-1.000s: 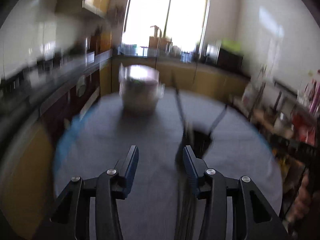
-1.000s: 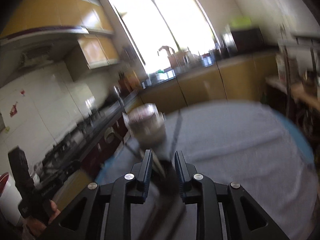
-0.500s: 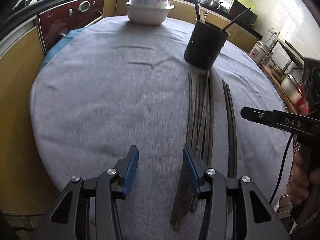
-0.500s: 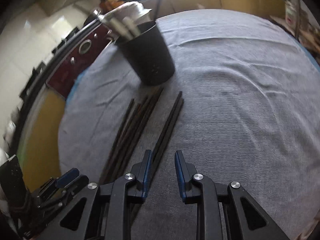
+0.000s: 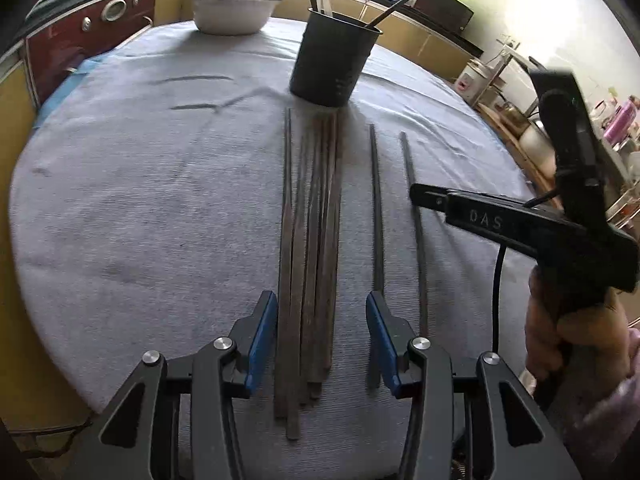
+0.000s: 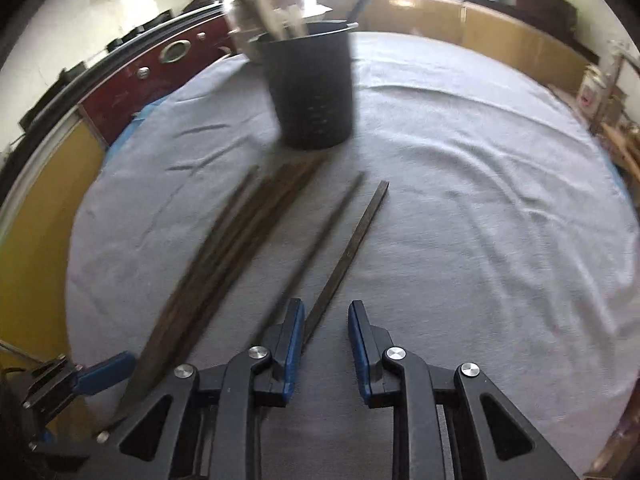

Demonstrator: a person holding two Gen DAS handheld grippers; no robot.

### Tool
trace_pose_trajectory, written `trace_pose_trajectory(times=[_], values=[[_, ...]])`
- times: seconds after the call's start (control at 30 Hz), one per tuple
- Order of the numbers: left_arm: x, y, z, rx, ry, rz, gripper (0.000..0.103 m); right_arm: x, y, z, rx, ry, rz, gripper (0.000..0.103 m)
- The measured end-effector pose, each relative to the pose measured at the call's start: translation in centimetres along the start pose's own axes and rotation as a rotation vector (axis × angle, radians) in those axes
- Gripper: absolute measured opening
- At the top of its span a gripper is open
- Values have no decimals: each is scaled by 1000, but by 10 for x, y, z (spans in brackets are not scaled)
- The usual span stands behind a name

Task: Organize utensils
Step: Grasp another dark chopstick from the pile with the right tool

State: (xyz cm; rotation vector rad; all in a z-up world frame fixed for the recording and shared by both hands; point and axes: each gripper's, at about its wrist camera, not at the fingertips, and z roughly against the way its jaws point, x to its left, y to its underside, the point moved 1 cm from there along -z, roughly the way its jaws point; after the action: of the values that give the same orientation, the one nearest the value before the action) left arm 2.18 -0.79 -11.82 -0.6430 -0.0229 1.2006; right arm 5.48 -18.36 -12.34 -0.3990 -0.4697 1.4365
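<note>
Chopsticks [image 5: 310, 240] lie in a tight bundle on the grey-clothed round table [image 5: 140, 200], running lengthwise away from us toward a black utensil cup [image 5: 334, 64]. Left wrist view: we see the left gripper [image 5: 322, 332] with its blue pads parted to a moderate gap, straddling the near ends of the bundle; the pads are clear of the sticks, nothing gripped. Two single chopsticks [image 5: 376, 220] lie apart to the right of the bundle. The right gripper [image 5: 428, 198] reaches in from the right above the outer stick, a hand [image 5: 576, 340] on its handle. A white bowl stack [image 5: 234, 0] sits at the far edge.

Right wrist view: we note the right gripper [image 6: 322, 332], jaws narrowly apart, hovering over the near end of a single chopstick [image 6: 352, 240]; whether the pads touch it we cannot tell. The bundle [image 6: 224, 248] lies left, blurred. The cup [image 6: 316, 88] stands beyond.
</note>
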Motion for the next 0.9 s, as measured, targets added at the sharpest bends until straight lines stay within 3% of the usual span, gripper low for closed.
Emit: trace_pose_trajectory(times=[0.1,0.27,0.37,0.5,0.7,0.8,0.9], values=[[15,-13,5,-15,31,64,47,-32,-6,-2,16,50,-87,25],[27,-50,14,-106,-64,42,47,-63,-20,6,6,-66,-216,25],[32,-78,4,-109,-92,21,47,-74,-30,10,-7,-38,-256,25],[37,-102,-17,-61,-105,8,47,-103,-34,5,40,-29,-357,25],[35,-128,-40,26,-92,38,47,-110,-55,-14,93,-11,-392,25],[26,-140,-54,78,-101,13,47,-104,-65,-26,89,44,-381,26],[19,-149,-67,111,-108,-1,47,-95,-70,-29,63,130,-340,15]])
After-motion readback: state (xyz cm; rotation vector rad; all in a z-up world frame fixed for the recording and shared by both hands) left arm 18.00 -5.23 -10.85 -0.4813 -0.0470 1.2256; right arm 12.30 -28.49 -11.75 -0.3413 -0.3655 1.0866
